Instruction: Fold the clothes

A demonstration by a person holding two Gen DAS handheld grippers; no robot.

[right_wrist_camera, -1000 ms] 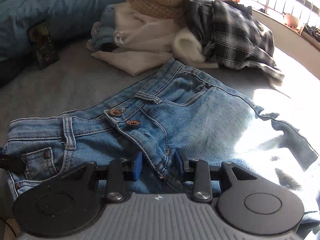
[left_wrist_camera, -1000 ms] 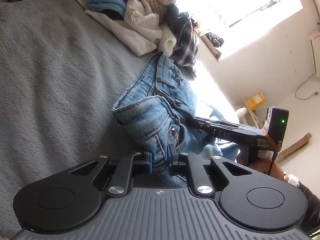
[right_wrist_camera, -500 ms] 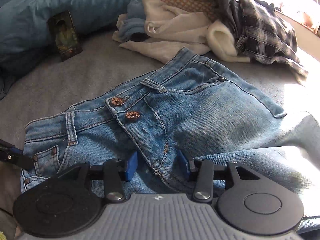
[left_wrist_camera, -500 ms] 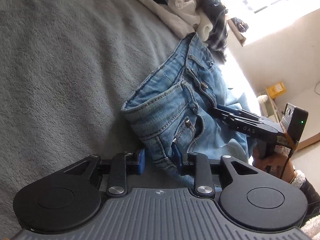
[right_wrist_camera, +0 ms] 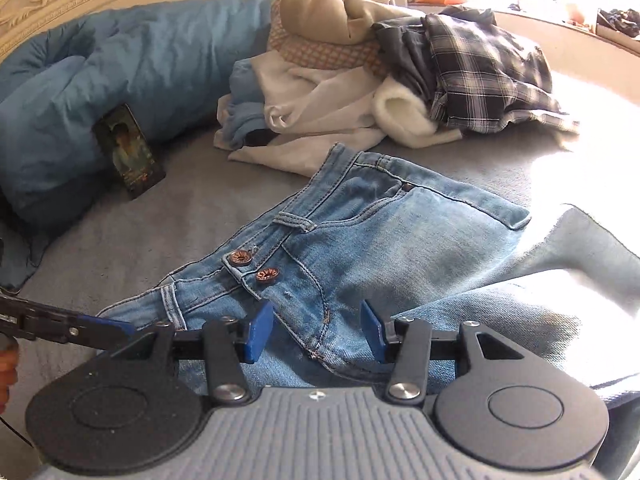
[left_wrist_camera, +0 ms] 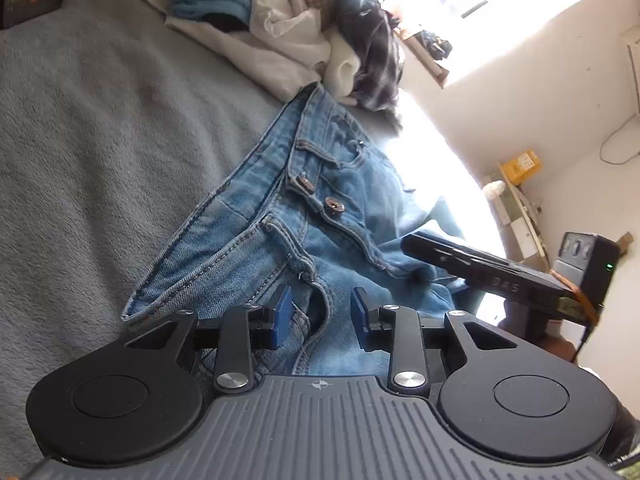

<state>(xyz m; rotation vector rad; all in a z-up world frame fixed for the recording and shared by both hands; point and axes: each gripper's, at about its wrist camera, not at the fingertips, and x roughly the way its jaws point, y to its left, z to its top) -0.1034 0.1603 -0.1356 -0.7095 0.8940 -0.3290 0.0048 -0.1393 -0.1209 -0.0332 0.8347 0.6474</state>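
A pair of light blue jeans (left_wrist_camera: 280,208) lies on the grey bed cover, waistband and two copper buttons (right_wrist_camera: 252,266) facing up. My left gripper (left_wrist_camera: 320,314) hovers over the waist corner near a front pocket. Its blue pads (left_wrist_camera: 282,316) stand apart, with denim below them but not pinched. My right gripper (right_wrist_camera: 316,332) is over the fly seam of the jeans (right_wrist_camera: 400,232), open, its pads clear of the cloth. In the left wrist view the right gripper's fingers (left_wrist_camera: 440,256) reach in from the right. The left gripper's fingers (right_wrist_camera: 100,328) show at the left edge of the right wrist view.
A heap of unfolded clothes (right_wrist_camera: 360,80), white, beige and plaid, lies beyond the jeans. A rolled blue duvet (right_wrist_camera: 100,80) runs along the headboard with a small dark box (right_wrist_camera: 128,152) leaning on it. Grey bed cover (left_wrist_camera: 80,160) stretches to the left. A bright window lies beyond the bed.
The left gripper has let go of the bunched denim it pinched and its jaws have spread. The right jaws have widened too. The jeans' waist now lies flatter and more spread out.
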